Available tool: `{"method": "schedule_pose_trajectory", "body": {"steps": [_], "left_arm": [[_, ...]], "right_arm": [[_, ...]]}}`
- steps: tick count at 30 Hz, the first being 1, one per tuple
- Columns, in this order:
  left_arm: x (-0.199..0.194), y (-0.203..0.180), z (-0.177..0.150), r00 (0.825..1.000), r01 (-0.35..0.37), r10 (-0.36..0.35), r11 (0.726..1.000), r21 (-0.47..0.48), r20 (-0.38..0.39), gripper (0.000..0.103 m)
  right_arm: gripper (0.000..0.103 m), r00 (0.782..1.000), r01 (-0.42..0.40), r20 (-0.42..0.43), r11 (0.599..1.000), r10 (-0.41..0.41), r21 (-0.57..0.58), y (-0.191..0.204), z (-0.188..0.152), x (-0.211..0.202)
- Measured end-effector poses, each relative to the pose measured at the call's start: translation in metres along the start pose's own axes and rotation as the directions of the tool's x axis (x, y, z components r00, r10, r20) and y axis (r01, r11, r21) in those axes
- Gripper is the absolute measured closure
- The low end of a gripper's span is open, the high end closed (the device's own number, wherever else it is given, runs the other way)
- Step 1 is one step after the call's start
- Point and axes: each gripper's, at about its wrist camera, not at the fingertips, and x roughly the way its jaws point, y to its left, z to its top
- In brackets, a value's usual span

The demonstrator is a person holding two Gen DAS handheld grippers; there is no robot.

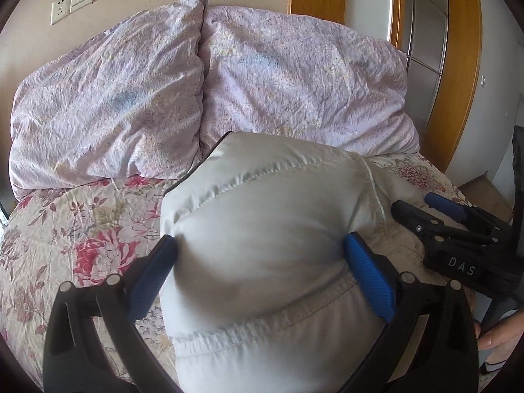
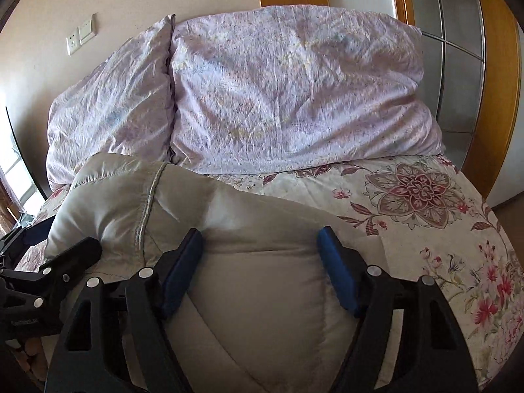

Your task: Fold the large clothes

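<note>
A puffy pale grey quilted jacket (image 1: 262,229) lies bunched on the floral bedspread (image 1: 82,229). My left gripper (image 1: 260,245) is open, its blue pads (image 1: 154,271) pressed against either side of the padded bulk. My right gripper (image 2: 260,240) is also open, astride another padded part of the same jacket (image 2: 262,294). The right gripper shows at the right edge of the left wrist view (image 1: 458,232). The left gripper shows at the left edge of the right wrist view (image 2: 42,278). The two grippers are side by side.
Two crumpled lilac pillows (image 1: 196,88) lean against the wall at the head of the bed. A wooden wardrobe with a mirrored door (image 1: 435,49) stands to the right. The bed's right edge (image 2: 491,262) drops to the floor.
</note>
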Motion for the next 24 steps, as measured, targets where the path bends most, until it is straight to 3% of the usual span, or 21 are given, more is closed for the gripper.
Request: {"method": "schedule_pose_trajectory", "body": {"steps": [9, 24], "left_arm": [[0.016, -0.005, -0.003, 1.000, -0.017, 0.017, 1.000, 0.003, -0.026, 0.002], [0.036, -0.005, -0.008, 0.996, -0.049, 0.049, 0.999, 0.007, -0.076, 0.002]], "right_arm": [[0.027, 0.995, -0.086, -0.050, 0.993, 0.090, 0.084, -0.018, -0.008, 0.027], [0.025, 0.986, -0.066, -0.146, 0.995, 0.077, 0.080, -0.016, -0.007, 0.049]]}}
